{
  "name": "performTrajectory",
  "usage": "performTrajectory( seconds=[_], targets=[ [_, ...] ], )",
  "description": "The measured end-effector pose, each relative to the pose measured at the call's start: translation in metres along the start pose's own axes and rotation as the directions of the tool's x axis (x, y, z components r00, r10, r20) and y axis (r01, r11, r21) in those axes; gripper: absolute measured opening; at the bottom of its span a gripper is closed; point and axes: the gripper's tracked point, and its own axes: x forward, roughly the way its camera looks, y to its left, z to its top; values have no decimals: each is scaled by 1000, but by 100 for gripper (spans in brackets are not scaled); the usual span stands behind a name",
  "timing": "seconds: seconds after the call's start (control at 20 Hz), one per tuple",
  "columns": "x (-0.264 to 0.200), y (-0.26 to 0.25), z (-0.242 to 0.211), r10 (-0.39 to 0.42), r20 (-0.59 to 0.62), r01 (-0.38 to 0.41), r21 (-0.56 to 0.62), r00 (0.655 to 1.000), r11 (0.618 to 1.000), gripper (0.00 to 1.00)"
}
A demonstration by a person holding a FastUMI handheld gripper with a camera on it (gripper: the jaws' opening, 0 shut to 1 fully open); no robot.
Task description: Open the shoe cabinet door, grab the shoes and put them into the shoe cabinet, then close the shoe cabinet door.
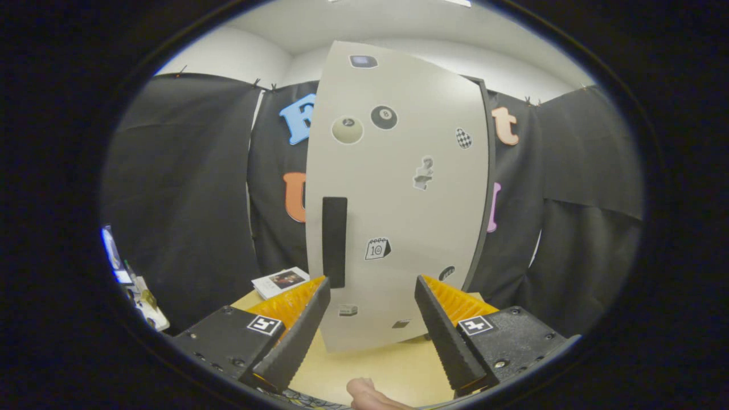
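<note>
A tall white shoe cabinet (398, 199) stands upright on a light wooden table (393, 370), just beyond my fingers. Its door is closed and carries several stickers. A long black handle (334, 242) runs vertically down the door's left side, a little above my left fingertip. My gripper (371, 285) is open, its two fingers spread wide with nothing between them, pointing at the lower part of the door. Part of a person's hand (370, 396) shows below the fingers.
A small booklet (282, 281) lies on the table to the left of the cabinet. Black cloth walls close in the booth behind and on both sides. Some small items (142, 299) sit at the far left.
</note>
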Motion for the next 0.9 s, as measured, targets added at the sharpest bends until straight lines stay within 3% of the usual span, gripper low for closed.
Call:
performTrajectory(
  seconds=[0.4,0.9],
  targets=[
    [-4,-2,8,-71,37,69,52,997,996,98],
    [-3,2,0,-71,15,71,30,997,997,98]
  ],
)
